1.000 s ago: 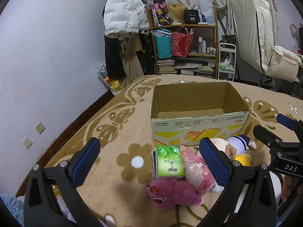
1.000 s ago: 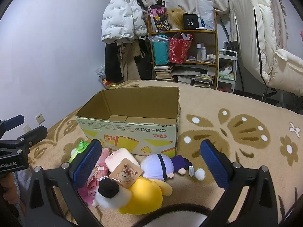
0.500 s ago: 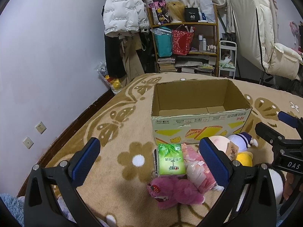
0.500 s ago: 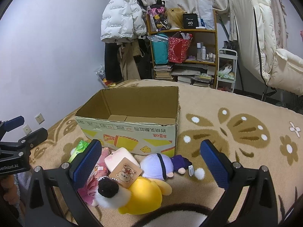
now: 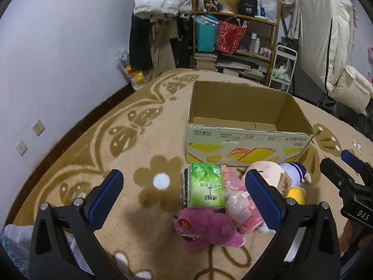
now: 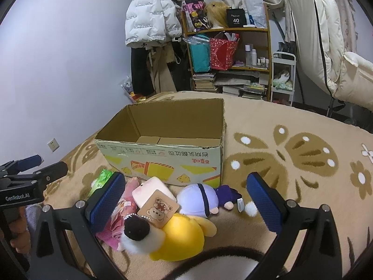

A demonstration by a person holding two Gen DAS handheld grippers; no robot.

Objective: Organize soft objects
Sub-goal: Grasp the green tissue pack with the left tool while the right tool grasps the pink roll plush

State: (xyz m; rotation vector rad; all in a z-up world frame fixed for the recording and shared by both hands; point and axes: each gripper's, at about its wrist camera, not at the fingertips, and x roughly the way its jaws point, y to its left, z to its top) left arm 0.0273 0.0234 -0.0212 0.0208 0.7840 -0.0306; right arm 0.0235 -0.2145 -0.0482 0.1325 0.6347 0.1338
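An open, empty cardboard box (image 5: 247, 140) (image 6: 163, 163) stands on the patterned beige blanket. In front of it lies a pile of soft things: a green tissue pack (image 5: 206, 185) (image 6: 101, 179), a magenta plush bear (image 5: 207, 229), a pink packet (image 5: 240, 200) (image 6: 121, 212), a pink plush with a bear tag (image 6: 151, 191), a lilac plush (image 6: 198, 199) and a yellow plush (image 6: 179, 238). My left gripper (image 5: 184, 198) is open above the tissue pack and bear. My right gripper (image 6: 186, 200) is open above the lilac and yellow plushes. Both are empty.
A shelf (image 6: 228, 46) with bags and books, hanging coats (image 5: 158, 4) and a white rolling cart (image 6: 283, 77) stand behind the bed. The wall (image 5: 58, 46) is at the left. A cream duvet (image 6: 338, 35) hangs at the right. A black-and-white plush edge (image 6: 221, 263) lies under the right gripper.
The left gripper has drifted slightly, so the box and pile sit a little higher in its view. The right view is nearly unchanged. Both grippers stay open.
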